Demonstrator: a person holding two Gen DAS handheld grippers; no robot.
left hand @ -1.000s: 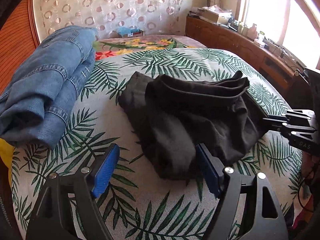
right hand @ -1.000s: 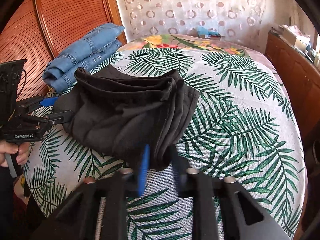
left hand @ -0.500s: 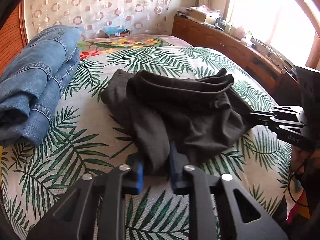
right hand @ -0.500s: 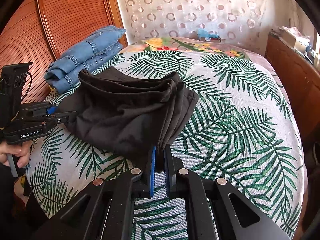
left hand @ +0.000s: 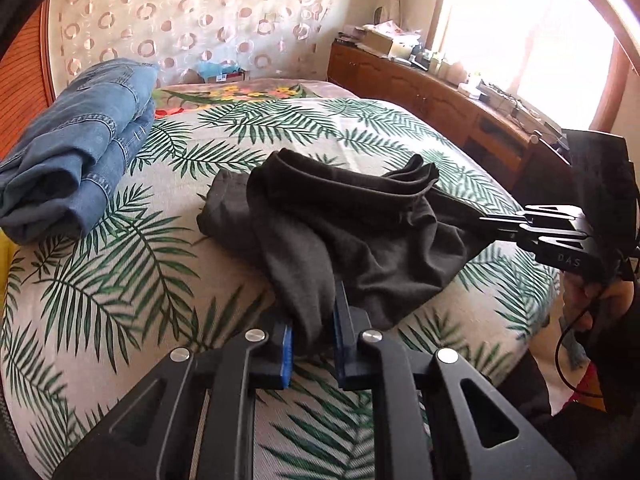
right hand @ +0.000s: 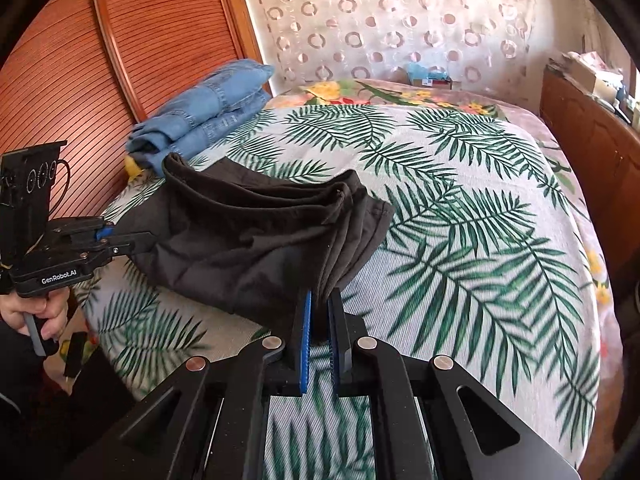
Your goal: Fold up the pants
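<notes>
Two grippers hold one pair of dark pants over the bed.

Left wrist view: the left gripper has just closed, its jaws nearly together and pinching a hanging fold of the pants directly between them. The rest of the garment lies bunched ahead of the jaws. Folded jeans sit well ahead and to the left.

Right wrist view: the right gripper is clamped, jaws almost shut on several stacked cloth edges.

Risk: layers gripped unevenly may slip from either hold, which would skew the fold.
</notes>
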